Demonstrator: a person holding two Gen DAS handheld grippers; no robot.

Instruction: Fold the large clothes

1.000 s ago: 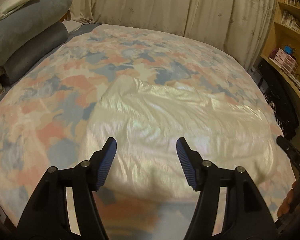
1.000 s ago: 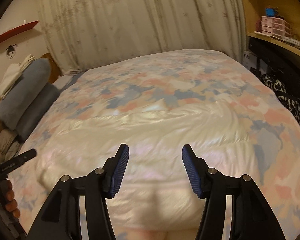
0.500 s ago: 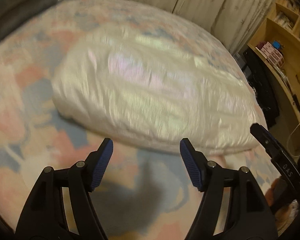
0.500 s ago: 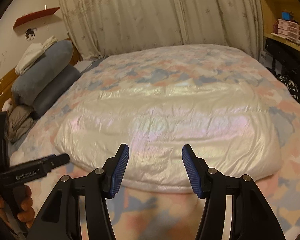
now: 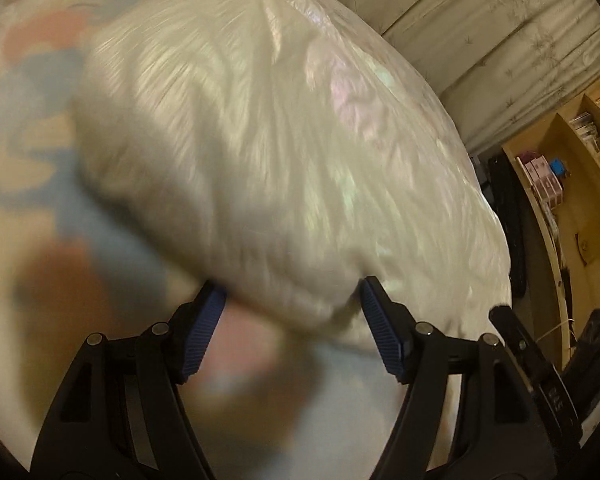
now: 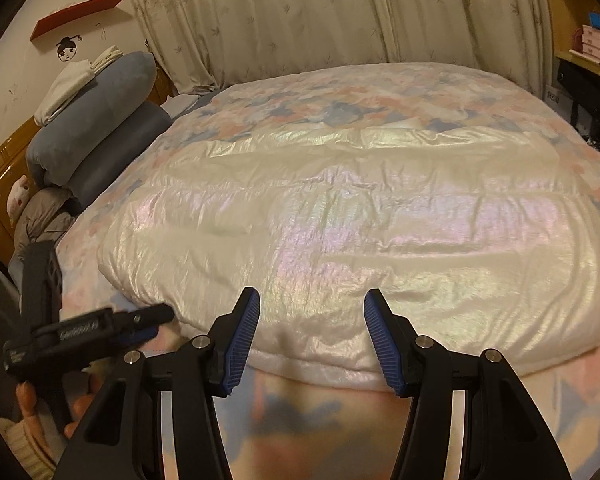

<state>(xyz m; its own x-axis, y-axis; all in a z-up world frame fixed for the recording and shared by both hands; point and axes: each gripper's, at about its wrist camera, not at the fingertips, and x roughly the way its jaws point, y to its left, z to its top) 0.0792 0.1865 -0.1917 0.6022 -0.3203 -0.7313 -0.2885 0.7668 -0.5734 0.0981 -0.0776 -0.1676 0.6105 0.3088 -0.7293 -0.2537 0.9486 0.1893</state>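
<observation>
The puffy white coat (image 6: 340, 232) lies spread across the bed (image 6: 380, 92). Both the left gripper (image 5: 290, 320) and right gripper (image 6: 312, 332) gape wide at its near hem; slick padding might squirt free of a shallow pinch.

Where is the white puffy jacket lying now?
In the right wrist view, the white puffy jacket lies spread across the patterned bed cover, just ahead of the right hand-held gripper.

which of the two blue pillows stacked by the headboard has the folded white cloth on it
The upper blue pillow, the lighter one: the folded white cloth lies along its top. The darker lower pillow only has the other pillow resting on it.
</observation>
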